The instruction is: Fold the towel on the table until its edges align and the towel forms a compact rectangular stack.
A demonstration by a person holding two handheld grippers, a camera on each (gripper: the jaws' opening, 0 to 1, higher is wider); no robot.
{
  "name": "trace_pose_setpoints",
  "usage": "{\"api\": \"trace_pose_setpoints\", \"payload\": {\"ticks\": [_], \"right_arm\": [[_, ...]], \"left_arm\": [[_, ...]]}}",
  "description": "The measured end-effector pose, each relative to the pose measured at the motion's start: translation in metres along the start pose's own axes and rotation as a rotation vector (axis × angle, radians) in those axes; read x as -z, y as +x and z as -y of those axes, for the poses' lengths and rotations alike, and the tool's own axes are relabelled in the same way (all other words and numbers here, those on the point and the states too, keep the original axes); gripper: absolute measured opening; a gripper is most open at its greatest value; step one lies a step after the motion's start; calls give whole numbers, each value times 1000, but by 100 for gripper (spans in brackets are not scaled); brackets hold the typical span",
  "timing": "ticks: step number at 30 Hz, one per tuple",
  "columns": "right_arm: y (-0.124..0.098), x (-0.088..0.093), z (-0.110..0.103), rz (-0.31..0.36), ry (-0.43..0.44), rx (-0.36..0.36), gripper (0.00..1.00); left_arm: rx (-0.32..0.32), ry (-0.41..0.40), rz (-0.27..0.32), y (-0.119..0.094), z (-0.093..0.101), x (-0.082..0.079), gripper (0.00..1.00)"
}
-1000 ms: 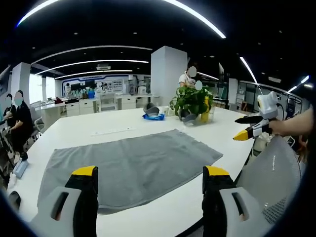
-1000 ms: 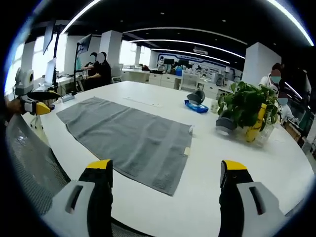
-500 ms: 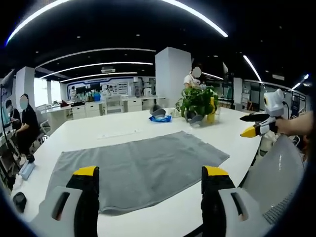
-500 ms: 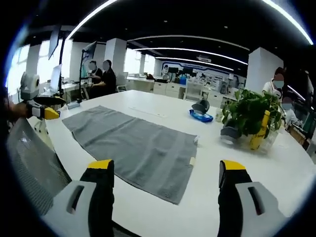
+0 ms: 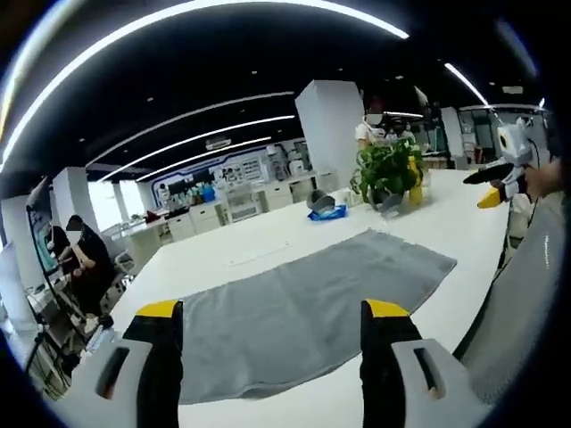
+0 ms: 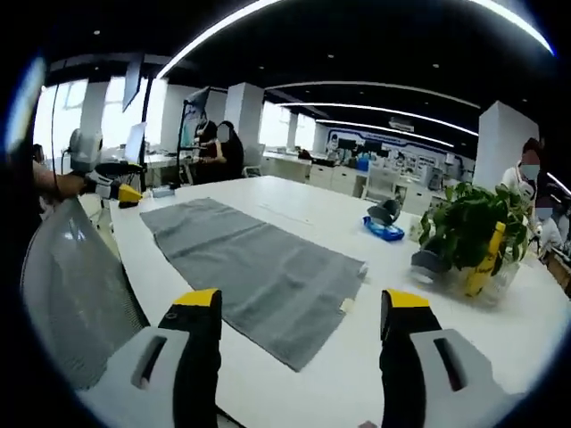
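1. Grippers first: the left gripper has its jaws wide apart at the bottom of the left gripper view and holds nothing. The right gripper is the same in the right gripper view, wide open and empty.
2. Past both of them lies the gray towel, spread flat on the white bench. It is not folded yet.
3. In the left gripper view the towel runs long from the lower left up to the right. Its near long edge sits just past the left gripper's jaws.
4. In the right gripper view the towel runs from the upper left down to the middle. Its near short end is close to the right gripper.
5. Each gripper looks nearest to one end of the towel, so I think each should take a corner at its own end.
6. Farther back stand a green plant and a blue thing.
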State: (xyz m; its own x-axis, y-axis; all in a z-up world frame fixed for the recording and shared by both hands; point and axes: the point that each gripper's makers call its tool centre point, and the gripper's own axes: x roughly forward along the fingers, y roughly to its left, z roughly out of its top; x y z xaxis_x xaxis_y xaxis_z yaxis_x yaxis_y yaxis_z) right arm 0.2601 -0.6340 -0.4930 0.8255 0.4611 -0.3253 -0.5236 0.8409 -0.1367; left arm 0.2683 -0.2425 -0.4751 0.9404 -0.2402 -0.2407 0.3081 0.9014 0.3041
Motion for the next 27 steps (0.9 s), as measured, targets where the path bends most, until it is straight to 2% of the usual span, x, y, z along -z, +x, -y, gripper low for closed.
{"api": "trace_pose_setpoints", "payload": {"ticks": [1, 3, 4, 5, 6, 7, 8, 9, 10, 14, 18, 20, 21, 22, 23, 27], "right_arm": [[-4, 0, 13, 13, 23, -1, 73], [-9, -2, 34, 25, 39, 3, 75], [-10, -4, 42, 28, 23, 1, 75], [-10, -7, 56, 23, -48, -14, 75], [-9, -8, 65, 17, -78, -26, 75], [-8, -11, 75, 14, -93, -34, 75], [-6, -18, 87, 27, -97, -39, 75], [-6, -23, 96, 34, -100, -41, 75], [-6, -35, 109, 61, -109, -45, 76], [-7, -58, 139, 92, -176, -66, 77], [-7, -78, 166, 117, -200, -111, 76], [-4, -82, 175, 120, -249, -175, 75], [-2, -83, 181, 117, -240, -187, 75], [2, -81, 188, 84, -212, -214, 76], [5, -82, 192, 76, -194, -229, 76], [16, -96, 205, 69, -168, -246, 76]], "left_arm": [[6, 46, -4, 1, 4, -6, 85], [-11, 68, -3, 2, 6, -16, 84], [-24, 44, -10, 3, 7, -27, 84], [-22, -4, 30, 4, 9, -43, 84], [-21, -11, 44, 5, 11, -50, 84], [-28, 2, 64, 7, 12, -64, 85], [-30, 42, 88, 11, 15, -81, 85], [-34, 68, 99, 13, 18, -91, 85], [-44, 102, 121, 17, 22, -108, 85], [-29, 118, 166, 28, 44, -148, 86], [35, 119, 171, 41, 79, -180, 86], [102, 102, 169, 48, 100, -191, 86], [138, 96, 154, 52, 108, -193, 87], [180, 80, 126, 58, 117, -197, 90], [214, 87, 129, 61, 123, -202, 91], [275, 163, 172, 70, 137, -234, 86]]}}
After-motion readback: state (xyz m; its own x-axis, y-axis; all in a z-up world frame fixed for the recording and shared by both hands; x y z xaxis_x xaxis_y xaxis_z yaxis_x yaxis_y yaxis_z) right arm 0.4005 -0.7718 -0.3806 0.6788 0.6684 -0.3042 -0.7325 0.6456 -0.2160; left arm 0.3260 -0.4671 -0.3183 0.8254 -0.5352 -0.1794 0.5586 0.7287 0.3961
